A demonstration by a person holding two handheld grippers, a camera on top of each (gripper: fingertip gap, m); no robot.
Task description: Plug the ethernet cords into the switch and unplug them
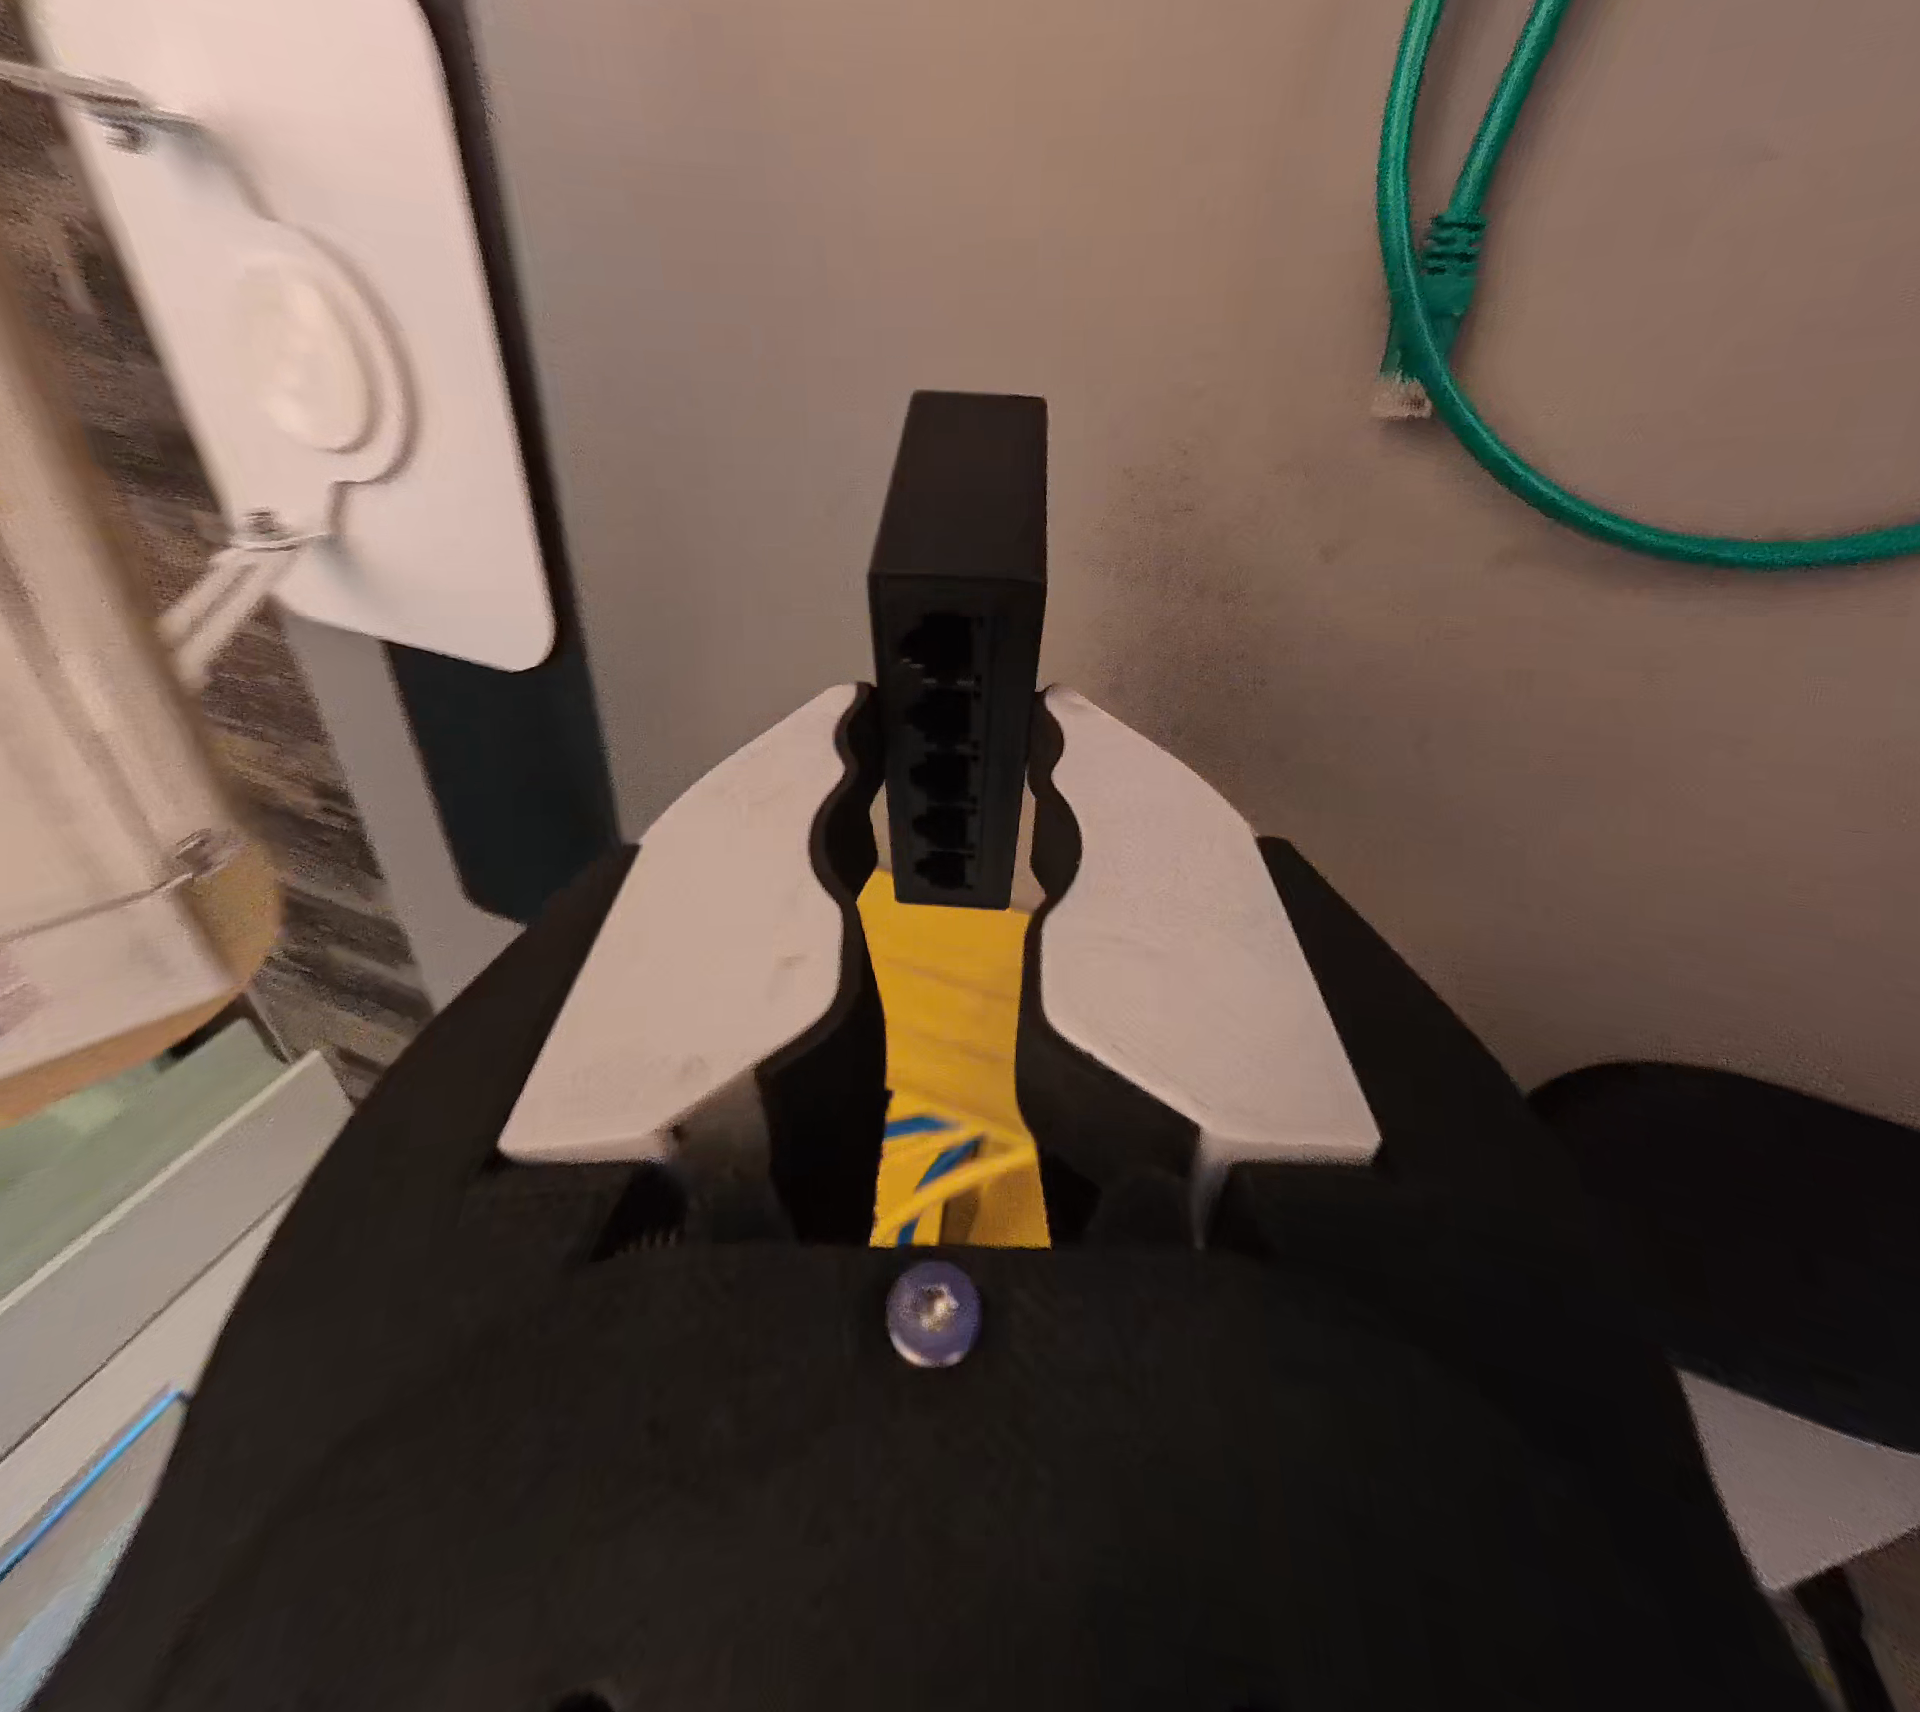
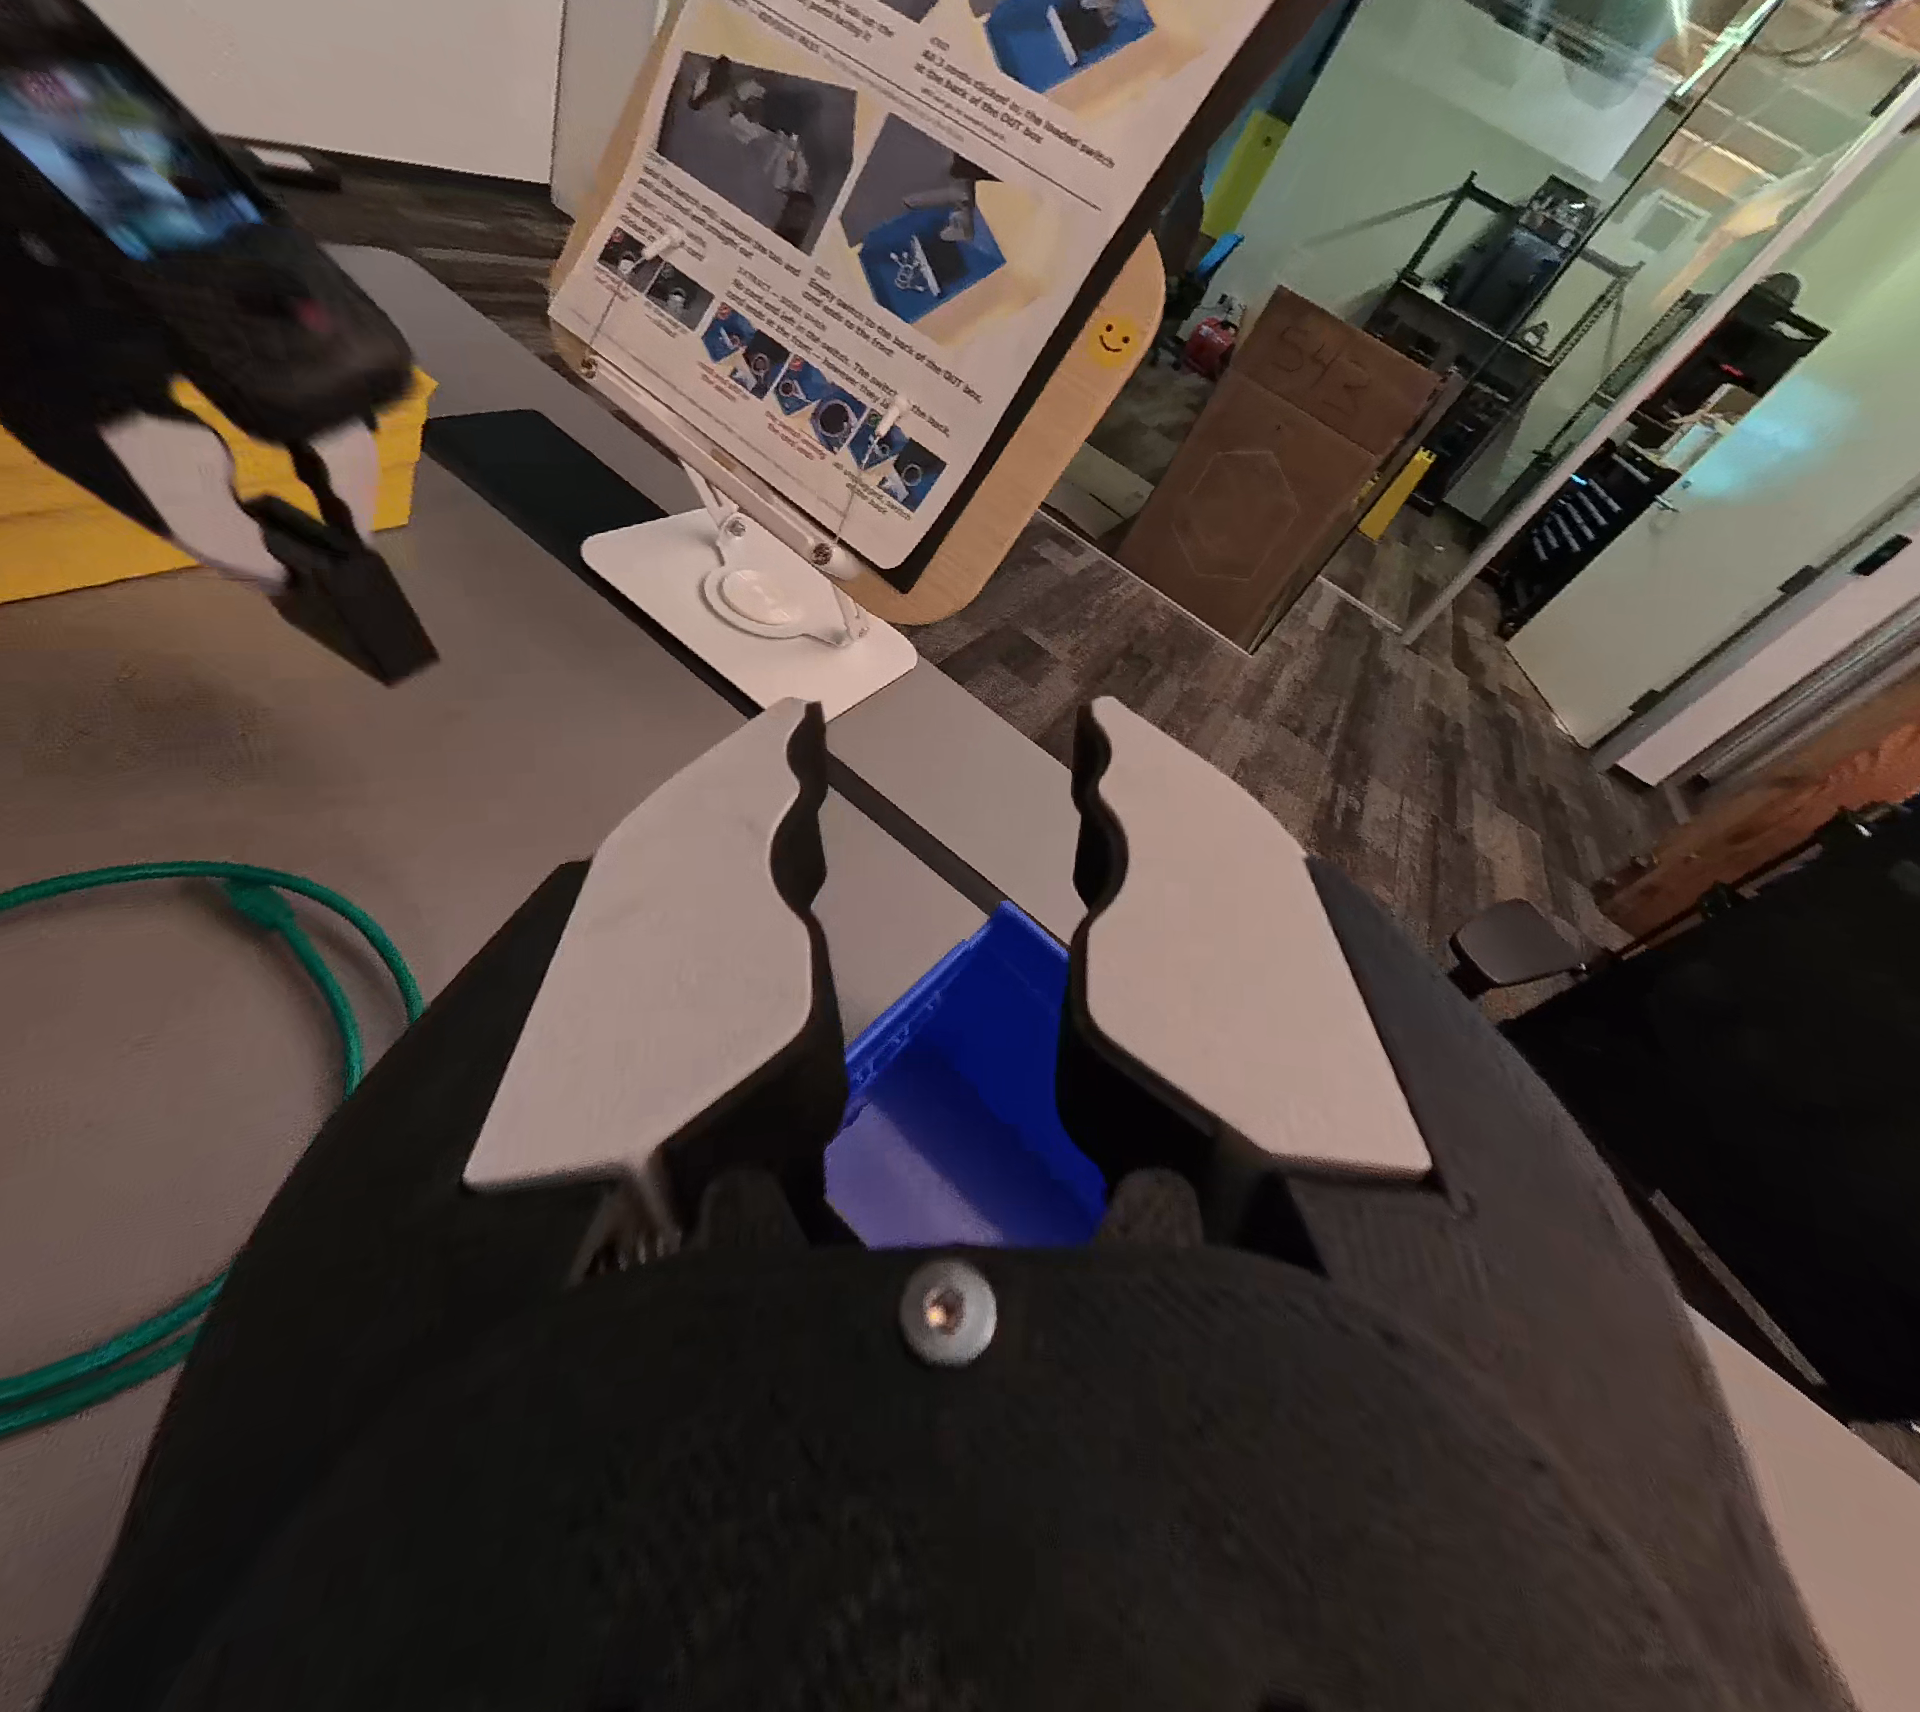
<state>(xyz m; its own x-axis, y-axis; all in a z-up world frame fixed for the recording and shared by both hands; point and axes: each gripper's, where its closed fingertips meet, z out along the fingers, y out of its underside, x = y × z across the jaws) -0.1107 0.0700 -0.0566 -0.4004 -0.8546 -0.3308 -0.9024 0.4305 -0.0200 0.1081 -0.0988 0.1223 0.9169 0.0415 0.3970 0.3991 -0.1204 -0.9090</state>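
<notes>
Left tongs (image 1: 958,717) clamped on the switch (image 1: 958,654), held above the surface (image 1: 1247,312), ports empty. Right tongs (image 2: 945,727) apart, empty. Green cord (image 1: 1455,291) lay loose near the surface's right edge. Risk: narrow grip could let the switch twist when a plug pushes in.

The left gripper (image 1: 958,712) clamps shut on the switch (image 1: 958,623) (held off the worktop); the right gripper (image 2: 948,727) gapes empty.
</notes>
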